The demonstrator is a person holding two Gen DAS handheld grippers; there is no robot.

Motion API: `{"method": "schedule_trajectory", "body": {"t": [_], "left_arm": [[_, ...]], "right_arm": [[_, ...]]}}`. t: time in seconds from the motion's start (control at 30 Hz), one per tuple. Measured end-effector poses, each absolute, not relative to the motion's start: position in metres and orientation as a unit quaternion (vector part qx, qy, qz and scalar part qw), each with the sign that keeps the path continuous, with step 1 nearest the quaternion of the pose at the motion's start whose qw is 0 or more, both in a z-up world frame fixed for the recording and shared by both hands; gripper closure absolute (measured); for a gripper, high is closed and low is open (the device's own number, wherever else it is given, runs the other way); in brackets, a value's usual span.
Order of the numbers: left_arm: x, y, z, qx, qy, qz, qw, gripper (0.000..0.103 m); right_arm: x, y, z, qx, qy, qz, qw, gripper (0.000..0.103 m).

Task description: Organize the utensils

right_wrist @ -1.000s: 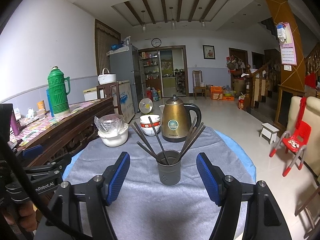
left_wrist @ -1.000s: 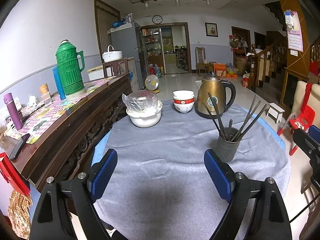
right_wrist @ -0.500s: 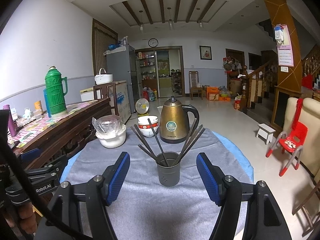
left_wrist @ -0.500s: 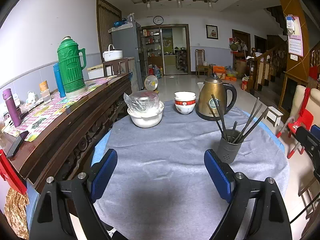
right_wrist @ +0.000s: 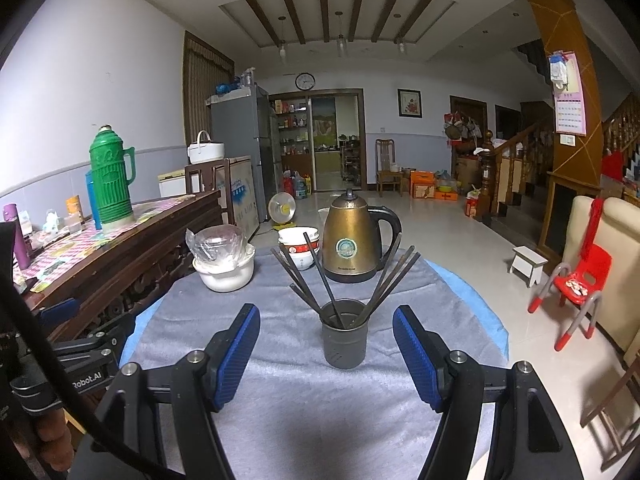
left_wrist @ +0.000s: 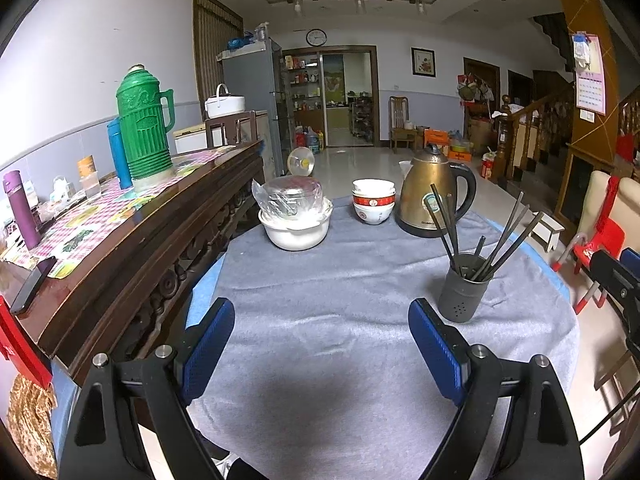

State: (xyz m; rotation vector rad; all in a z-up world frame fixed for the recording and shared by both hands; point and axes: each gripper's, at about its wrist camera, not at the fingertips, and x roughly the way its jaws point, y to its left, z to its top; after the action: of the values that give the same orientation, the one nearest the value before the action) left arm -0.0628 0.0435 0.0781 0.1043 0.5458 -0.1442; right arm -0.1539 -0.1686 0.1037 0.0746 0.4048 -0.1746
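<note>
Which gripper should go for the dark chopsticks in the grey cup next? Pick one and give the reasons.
Right. The right gripper faces the grey perforated cup of dark chopsticks squarely, centred between its open jaws. The left gripper has the cup off to its right side, outside its open jaws.

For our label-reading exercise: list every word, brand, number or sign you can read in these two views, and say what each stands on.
"Robot.AI": white lettering on the left gripper body, first letters hidden by a cable.
Kettle round badge and base wording: too small to read.
Wall calendar: blurred.
Wall clock: numerals unreadable.
Red-banded bowl: emblem unreadable.
</note>
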Motion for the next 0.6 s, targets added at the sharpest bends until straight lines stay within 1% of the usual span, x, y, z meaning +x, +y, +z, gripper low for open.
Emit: {"method": "schedule_trajectory", "body": {"t": [0.23, 0.6], "left_arm": [[-0.053, 0.048, 0.073, 0.049, 0.278, -0.065, 0.957, 0.014], [-0.027, 0.033, 0.066, 0.051, 0.292, -0.07, 0.952, 0.014]], "right_arm": [[-0.144, -0.169, 0.101, 0.043, 0.207, -0.092, 0.973, 0.031], [-0.126, -0.18, 0.102, 0.042, 0.204, -0.095, 0.973, 0.031]]}}
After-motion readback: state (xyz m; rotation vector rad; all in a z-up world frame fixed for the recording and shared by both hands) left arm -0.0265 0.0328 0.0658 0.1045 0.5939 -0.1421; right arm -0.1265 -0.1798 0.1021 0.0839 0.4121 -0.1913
